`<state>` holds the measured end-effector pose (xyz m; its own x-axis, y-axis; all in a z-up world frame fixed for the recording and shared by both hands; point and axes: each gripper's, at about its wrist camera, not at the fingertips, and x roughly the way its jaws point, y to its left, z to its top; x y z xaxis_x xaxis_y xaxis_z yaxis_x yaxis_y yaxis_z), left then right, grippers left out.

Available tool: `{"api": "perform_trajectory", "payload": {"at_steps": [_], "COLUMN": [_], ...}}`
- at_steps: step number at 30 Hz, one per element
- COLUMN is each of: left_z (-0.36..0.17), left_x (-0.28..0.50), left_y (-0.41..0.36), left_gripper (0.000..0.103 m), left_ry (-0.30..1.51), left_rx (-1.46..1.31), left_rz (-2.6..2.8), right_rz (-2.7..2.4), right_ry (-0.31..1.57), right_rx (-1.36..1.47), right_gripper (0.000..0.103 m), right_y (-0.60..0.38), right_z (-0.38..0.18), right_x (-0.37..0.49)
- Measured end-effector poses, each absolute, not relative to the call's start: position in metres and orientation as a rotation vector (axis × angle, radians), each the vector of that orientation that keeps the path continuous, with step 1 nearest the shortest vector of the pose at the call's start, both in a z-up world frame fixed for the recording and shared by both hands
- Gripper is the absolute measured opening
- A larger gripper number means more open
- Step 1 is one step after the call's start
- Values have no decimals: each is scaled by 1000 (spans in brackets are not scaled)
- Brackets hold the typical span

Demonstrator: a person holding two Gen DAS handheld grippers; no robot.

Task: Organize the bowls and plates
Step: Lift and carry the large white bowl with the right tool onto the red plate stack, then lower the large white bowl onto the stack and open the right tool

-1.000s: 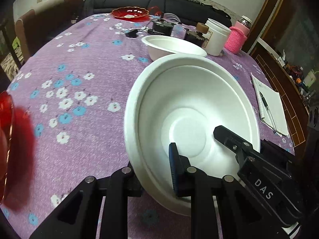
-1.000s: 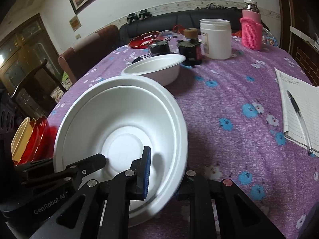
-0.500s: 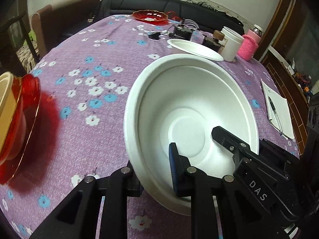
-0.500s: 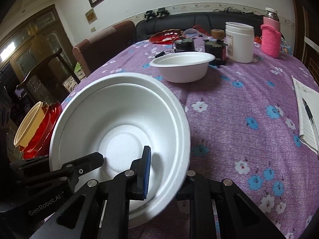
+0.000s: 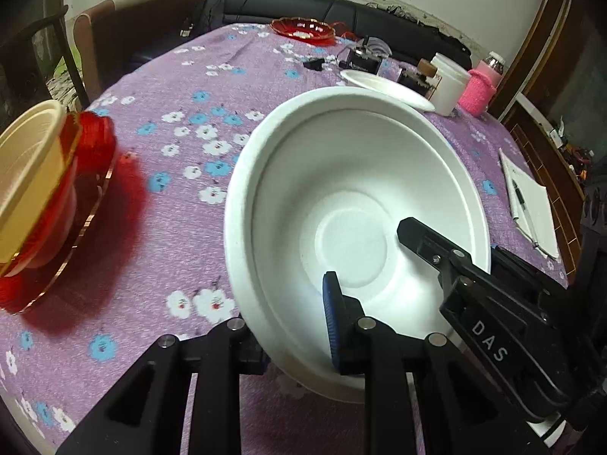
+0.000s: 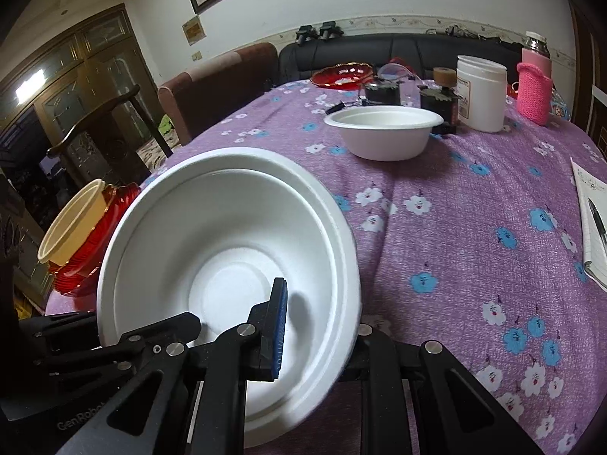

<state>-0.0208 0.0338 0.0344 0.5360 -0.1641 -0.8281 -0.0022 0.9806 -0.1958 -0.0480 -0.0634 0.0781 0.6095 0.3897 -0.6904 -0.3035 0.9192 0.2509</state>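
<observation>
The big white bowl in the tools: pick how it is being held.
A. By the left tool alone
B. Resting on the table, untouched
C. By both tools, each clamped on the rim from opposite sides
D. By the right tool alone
C: the big white bowl has the left tool pinching its rim on one side and the right tool pinching the other, above the purple tablecloth.

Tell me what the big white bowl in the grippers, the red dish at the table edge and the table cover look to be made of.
White bowl: likely moulded pulp or foam; matte, faintly grainy, thick soft-edged rim.
Red dish: glass or clear plastic, can't tell which; translucent, glossy, ribbed, gold-edged, casting red on the cloth.
Table cover: woven fabric, matte purple with printed flowers, draping in soft folds.
</observation>
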Motion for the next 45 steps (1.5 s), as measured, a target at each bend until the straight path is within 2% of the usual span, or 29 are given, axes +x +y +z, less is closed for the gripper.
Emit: {"api": "perform_trajectory", "payload": {"at_steps": [10,21,25,35,39,42,45], "left_z": [70,142,151,104,91,94,100], "left_x": [-51,-72,-66,-31,-24,-28,-34], "left_y": [72,176,211,275,288,289,290], "left_gripper": [21,22,24,24,26,33,34], "left_ry": [912,740,715,829,855,847,835], "left_rx": [-235,-224,-164,-212,-232,-245,-267], "left_rz": [-150,-22,70,156,171,156,148], "right_rz": [340,484,525,519,513,505,503], "right_ry": [746,674,730,878,889,881,869], "right_rx": [106,50,33,-28,-49,-51,-45], "right_gripper": [20,20,20,20,20,20,23], "right_y": [-29,83,134,202,211,214,215], "right_z": [122,204,197,144,135,133,134], "right_x": [-88,-82,-66,-28,-23,-23,-23]}}
